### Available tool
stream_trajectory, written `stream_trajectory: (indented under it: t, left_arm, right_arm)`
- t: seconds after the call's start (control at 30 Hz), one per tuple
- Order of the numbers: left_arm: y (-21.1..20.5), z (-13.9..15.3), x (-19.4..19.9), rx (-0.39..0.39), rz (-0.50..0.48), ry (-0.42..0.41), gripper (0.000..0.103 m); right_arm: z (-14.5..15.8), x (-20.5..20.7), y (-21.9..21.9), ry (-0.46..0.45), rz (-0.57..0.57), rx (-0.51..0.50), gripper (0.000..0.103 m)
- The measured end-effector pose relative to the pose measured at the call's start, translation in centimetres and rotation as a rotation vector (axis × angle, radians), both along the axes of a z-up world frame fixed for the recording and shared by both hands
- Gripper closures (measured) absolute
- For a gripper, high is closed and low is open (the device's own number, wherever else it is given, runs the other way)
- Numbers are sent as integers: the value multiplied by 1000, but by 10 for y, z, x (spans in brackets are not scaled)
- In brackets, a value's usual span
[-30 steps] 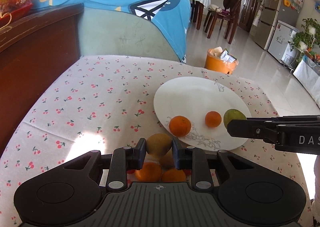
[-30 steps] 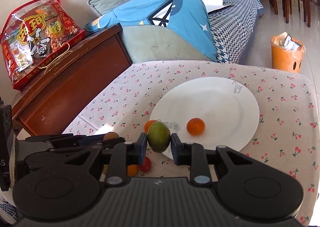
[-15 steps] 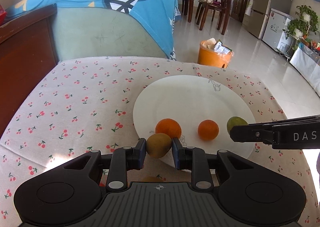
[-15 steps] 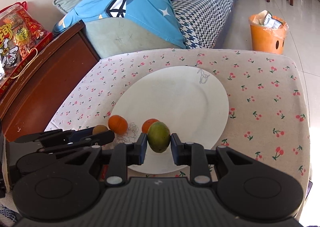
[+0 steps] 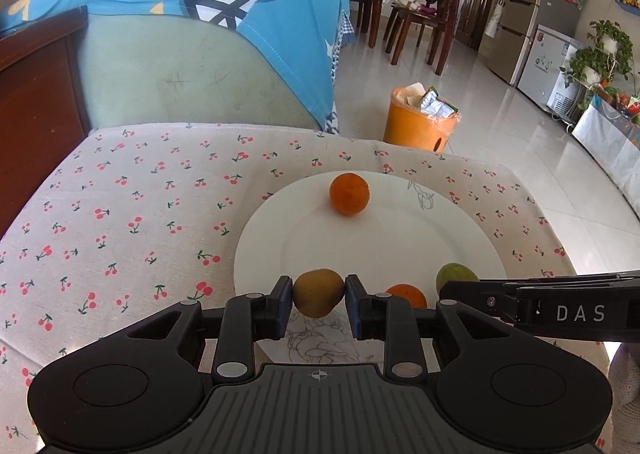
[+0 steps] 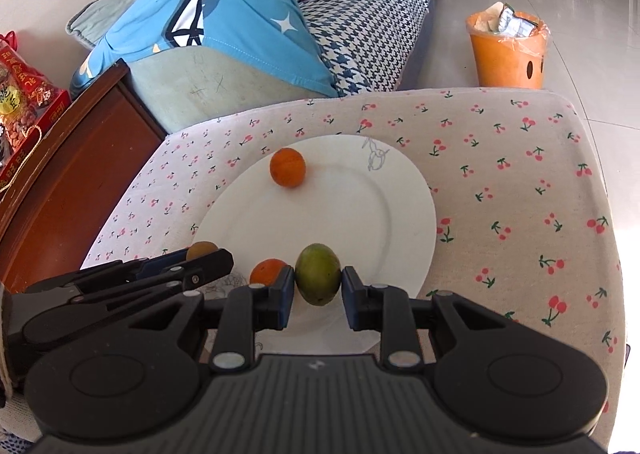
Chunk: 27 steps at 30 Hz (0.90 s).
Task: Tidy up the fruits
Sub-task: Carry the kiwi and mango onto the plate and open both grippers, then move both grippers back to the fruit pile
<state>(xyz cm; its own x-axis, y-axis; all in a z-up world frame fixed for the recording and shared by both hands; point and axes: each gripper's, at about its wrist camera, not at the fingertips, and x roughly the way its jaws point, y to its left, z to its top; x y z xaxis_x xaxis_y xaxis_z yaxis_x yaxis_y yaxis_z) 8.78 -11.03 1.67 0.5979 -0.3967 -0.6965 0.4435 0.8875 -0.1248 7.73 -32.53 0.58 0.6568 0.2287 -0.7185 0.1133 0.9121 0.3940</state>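
Left gripper (image 5: pixel 319 299), pitched downward, clamps a brown kiwi (image 5: pixel 318 293) above the near rim of the white plate (image 5: pixel 384 250), long axis upright. Right gripper (image 6: pixel 318 286), likewise pitched down, clamps a green mango (image 6: pixel 318 273) upright beside it. Two oranges (image 6: pixel 288 167) rest on the plate, mid-worktop (image 6: pixel 520 182).
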Motion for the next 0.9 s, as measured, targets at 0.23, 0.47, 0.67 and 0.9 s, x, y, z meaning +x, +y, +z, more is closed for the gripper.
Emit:
stream_trajectory:
  t: [0.23,0.47,0.67,0.9]
  left_arm:
    - [2,18,1,-42,19,-12,43]
    - [7,35,-1,-5,42,18,30]
    - [21,35,-11,2,62,55,30]
    - [47,47,-29,-32,93,69,30]
  right_arm:
    - [4,0,-6,-17,-31,27,73]
    - [15,0,-12,-48,-56,62,64]
    - [17,-5,-3,-50,-34,68,63]
    - [22,-19,16,-64,20,58,63]
